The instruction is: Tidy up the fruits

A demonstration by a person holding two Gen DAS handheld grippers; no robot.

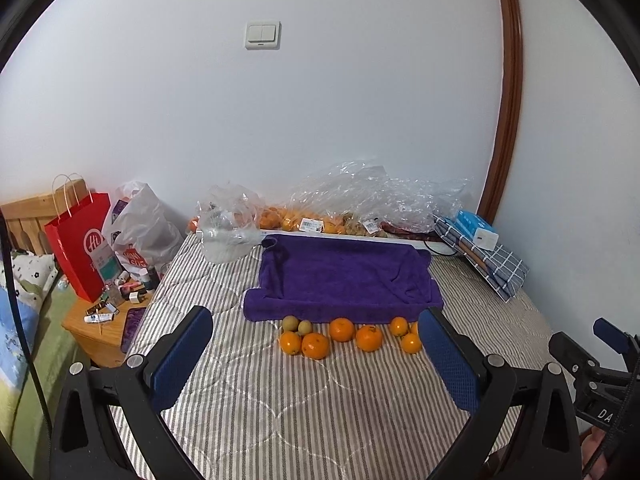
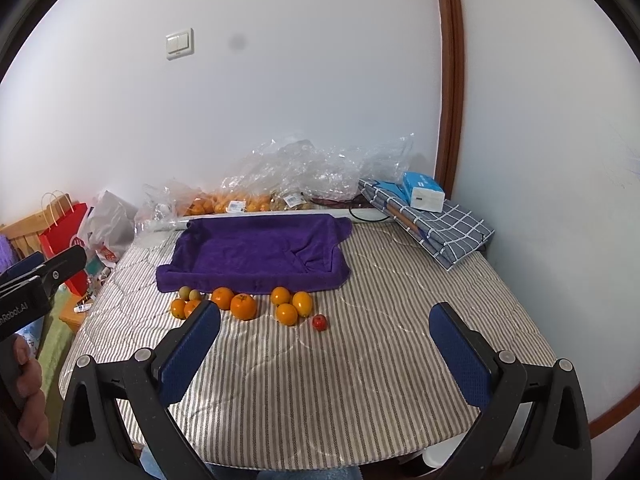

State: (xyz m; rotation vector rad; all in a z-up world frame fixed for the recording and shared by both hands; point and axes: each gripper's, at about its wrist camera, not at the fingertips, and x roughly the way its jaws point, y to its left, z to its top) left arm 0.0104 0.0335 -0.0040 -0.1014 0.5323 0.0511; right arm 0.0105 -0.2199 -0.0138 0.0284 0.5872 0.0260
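Several oranges (image 1: 342, 329) (image 2: 243, 306) lie in a row on the striped cover in front of a purple towel-lined tray (image 1: 344, 276) (image 2: 256, 252). Two small green-brown fruits (image 1: 296, 325) (image 2: 189, 293) sit at the row's left end. A small red fruit (image 2: 319, 322) lies at the right end, seen only in the right wrist view. My left gripper (image 1: 316, 328) is open and empty, held back from the fruit. My right gripper (image 2: 324, 320) is open and empty, also short of the fruit.
Clear plastic bags with more oranges (image 1: 288, 216) (image 2: 224, 204) line the wall behind the tray. A folded checked cloth (image 1: 486, 260) (image 2: 448, 228) with a blue tissue box (image 2: 424, 192) lies at back right. A red paper bag (image 1: 78, 240) and a cluttered nightstand (image 1: 104, 320) stand left.
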